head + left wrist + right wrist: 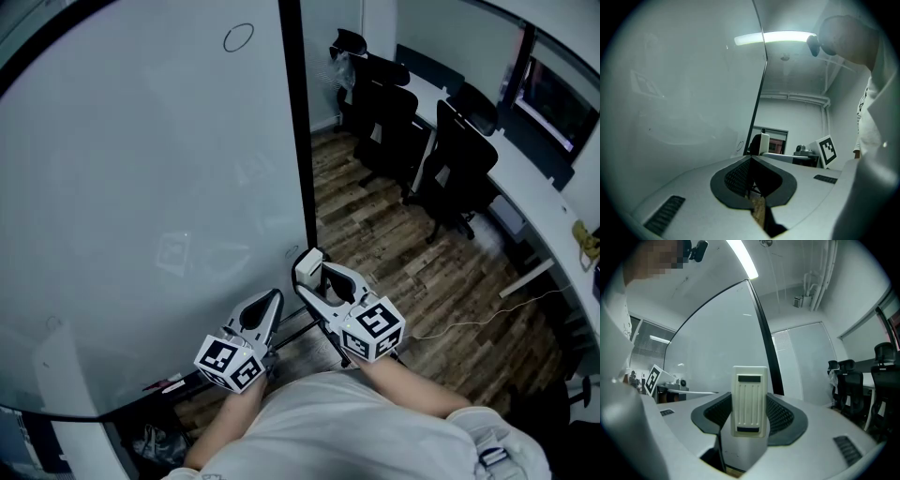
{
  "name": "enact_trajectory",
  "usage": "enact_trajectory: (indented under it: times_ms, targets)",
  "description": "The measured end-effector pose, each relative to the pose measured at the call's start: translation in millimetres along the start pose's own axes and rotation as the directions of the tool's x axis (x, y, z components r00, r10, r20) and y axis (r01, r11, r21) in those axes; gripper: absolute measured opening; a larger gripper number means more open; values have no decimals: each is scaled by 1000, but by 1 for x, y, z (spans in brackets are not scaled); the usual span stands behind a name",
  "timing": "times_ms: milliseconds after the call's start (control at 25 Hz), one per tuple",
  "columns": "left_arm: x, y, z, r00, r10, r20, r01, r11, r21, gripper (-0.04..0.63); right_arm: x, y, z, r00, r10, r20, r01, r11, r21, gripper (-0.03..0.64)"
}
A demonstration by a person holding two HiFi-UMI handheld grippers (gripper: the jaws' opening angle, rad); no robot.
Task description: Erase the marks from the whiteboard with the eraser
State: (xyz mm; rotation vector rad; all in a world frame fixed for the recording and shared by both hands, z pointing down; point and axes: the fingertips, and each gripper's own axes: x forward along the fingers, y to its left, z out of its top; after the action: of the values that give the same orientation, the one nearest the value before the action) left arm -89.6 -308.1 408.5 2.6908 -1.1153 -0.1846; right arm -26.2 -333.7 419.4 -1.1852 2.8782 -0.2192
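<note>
No word, number or brand could be read anywhere. The nearest things to signs were the black-and-white square markers, one set on the cube [230,363] at the rear of the left gripper [274,298] and one on the cube [375,328] at the rear of the right gripper [309,267]. On the whiteboard [141,187] stood two pen marks that were no letters: a hand-drawn oval [238,37] far beyond both grippers, and a small loop [291,252] just beside the right gripper's tip.
</note>
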Motion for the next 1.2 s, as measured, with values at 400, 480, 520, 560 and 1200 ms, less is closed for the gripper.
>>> enact_trajectory:
  times_ms: [400, 480, 520, 560, 1200]
  targets:
    - [3, 11, 2, 999, 44, 3, -44, 999, 2, 8, 22, -8, -10, 999, 43, -28, -43, 999, 14, 232]
    - [3, 12, 4, 999, 51, 2, -51, 999, 3, 8, 24, -9, -13, 998, 48, -34, -47, 999, 20, 233]
    - [3, 13, 4, 999, 53, 2, -53, 999, 3, 7, 25, -9, -14, 998, 49, -35, -48, 999, 23, 233]
    - [2, 14, 4, 999, 54, 5, -54, 999, 3, 8, 25, -9, -14, 998, 51, -35, -50, 998, 26, 233]
    - [-13, 25, 7, 994, 111, 20, -111, 994, -16, 7, 39, 19, -16, 988, 145, -44, -143, 989, 49, 233]
